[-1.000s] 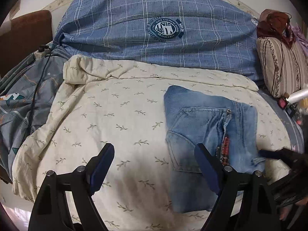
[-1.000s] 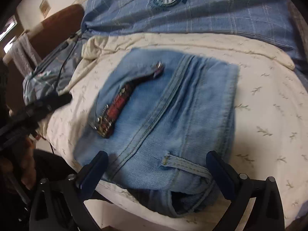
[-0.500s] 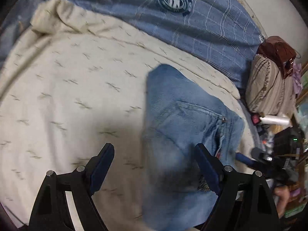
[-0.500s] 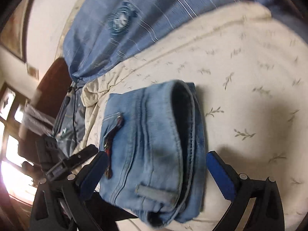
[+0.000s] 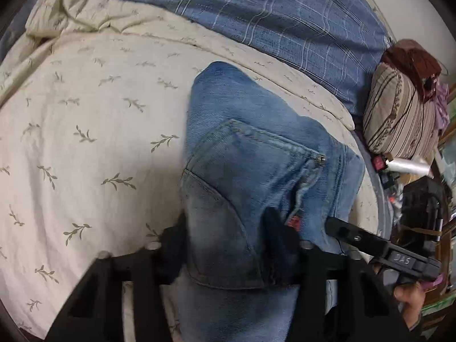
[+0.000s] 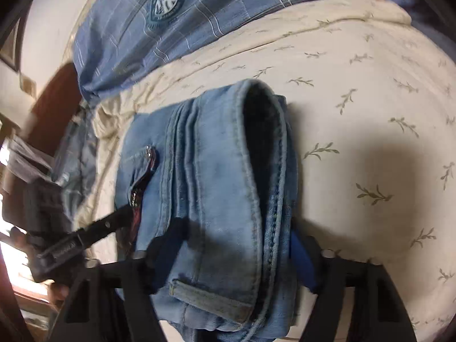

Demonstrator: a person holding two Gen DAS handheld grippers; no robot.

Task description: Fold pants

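Both grippers have dropped onto the jeans (image 5: 256, 154) since a second ago, and their jaws have just been closing with denim between them. Folded into a thick block, the jeans lie on the cream leaf-print quilt (image 5: 85, 131), near its front edge. At 6 o'clock in the left view, the left gripper (image 5: 228, 245) is clamped on the pocket end of the block; the right view shows the right gripper (image 6: 228, 250) clamped on the waistband end, by a belt loop. Only the left view shows the back pocket; only the right view shows the rolled opening and the stacked layers. A red tag by the zip cannot be read. "DAS" is printed on the right gripper's body at 4 o'clock in the left view. Bare quilt lies open at 9 o'clock in the left view and 3 o'clock in the right. At 12 o'clock lies a blue checked cover (image 5: 299, 20) with a round crest, its lettering illegible. A striped cushion (image 5: 399, 119) sits at 2 o'clock.
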